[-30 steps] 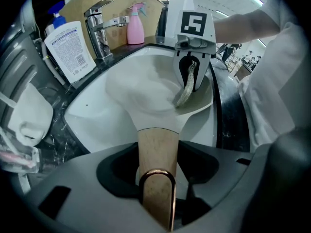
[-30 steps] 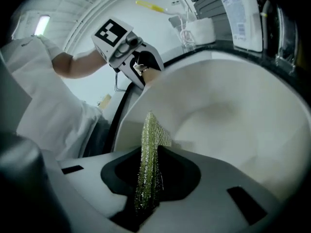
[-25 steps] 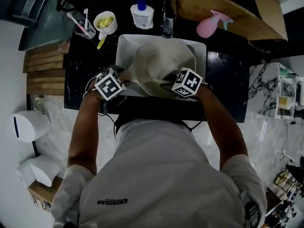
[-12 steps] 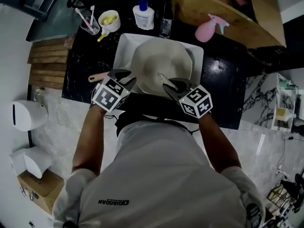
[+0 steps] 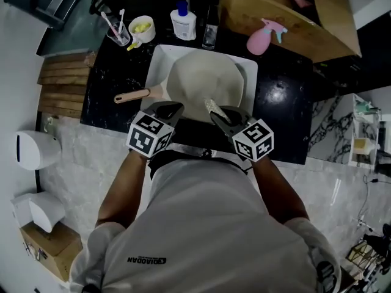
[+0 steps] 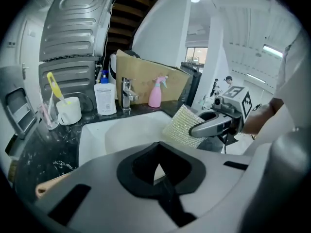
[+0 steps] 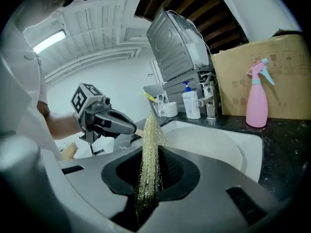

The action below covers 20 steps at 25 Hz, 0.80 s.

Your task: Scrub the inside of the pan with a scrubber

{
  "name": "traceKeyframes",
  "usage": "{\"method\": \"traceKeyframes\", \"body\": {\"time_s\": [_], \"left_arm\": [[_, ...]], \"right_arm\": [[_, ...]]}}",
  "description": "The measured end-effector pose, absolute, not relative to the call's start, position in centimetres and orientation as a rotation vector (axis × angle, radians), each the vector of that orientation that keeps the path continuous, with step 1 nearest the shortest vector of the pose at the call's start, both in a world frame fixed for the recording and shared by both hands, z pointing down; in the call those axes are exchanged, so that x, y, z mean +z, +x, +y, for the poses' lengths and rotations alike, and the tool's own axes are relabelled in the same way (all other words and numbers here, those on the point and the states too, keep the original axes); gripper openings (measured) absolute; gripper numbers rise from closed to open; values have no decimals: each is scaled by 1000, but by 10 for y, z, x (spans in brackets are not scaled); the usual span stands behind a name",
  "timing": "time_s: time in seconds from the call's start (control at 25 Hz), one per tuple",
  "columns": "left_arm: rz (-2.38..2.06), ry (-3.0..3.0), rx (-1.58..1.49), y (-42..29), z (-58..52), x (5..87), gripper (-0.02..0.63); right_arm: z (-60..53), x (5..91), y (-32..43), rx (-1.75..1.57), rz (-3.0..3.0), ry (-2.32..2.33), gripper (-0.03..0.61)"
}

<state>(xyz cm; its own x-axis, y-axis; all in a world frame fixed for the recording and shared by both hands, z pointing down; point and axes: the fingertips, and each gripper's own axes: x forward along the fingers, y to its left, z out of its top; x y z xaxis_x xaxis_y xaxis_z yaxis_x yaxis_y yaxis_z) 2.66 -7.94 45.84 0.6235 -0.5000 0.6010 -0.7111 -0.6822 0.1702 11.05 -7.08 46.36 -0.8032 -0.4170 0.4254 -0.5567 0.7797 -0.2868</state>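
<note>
Pan [image 5: 204, 81] is lying in the sink [image 5: 157, 57], its handle [image 5: 131, 96] sticking out left over the counter [image 5: 107, 72]. You are holding both tools above the sink's near edge, apart from the pan's rim. Your right tool [image 5: 223, 116] is clamping the scrubber [image 5: 212, 107], the pad jutting toward the pan. Your left tool [image 5: 168, 110] has just been closing its jaws, and they are meeting with nothing between them. Cup [image 5: 142, 28], bottle [image 5: 183, 22], tap [image 5: 210, 32] and sprayer [image 5: 263, 36] are crowding the far edge, well apart from both tools.
</note>
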Motion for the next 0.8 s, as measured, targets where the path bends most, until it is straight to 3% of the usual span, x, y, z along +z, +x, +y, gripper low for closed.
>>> {"method": "traceKeyframes", "body": {"time_s": [0.36,0.8], "left_arm": [[-912,2556,626,14,-47,421,14],[-810,2632,589,-51,38,410,14]], "right_arm": [[-39,428,98,550,-2636,982,84],[47,415,25,555,-2610,1188,81]]}}
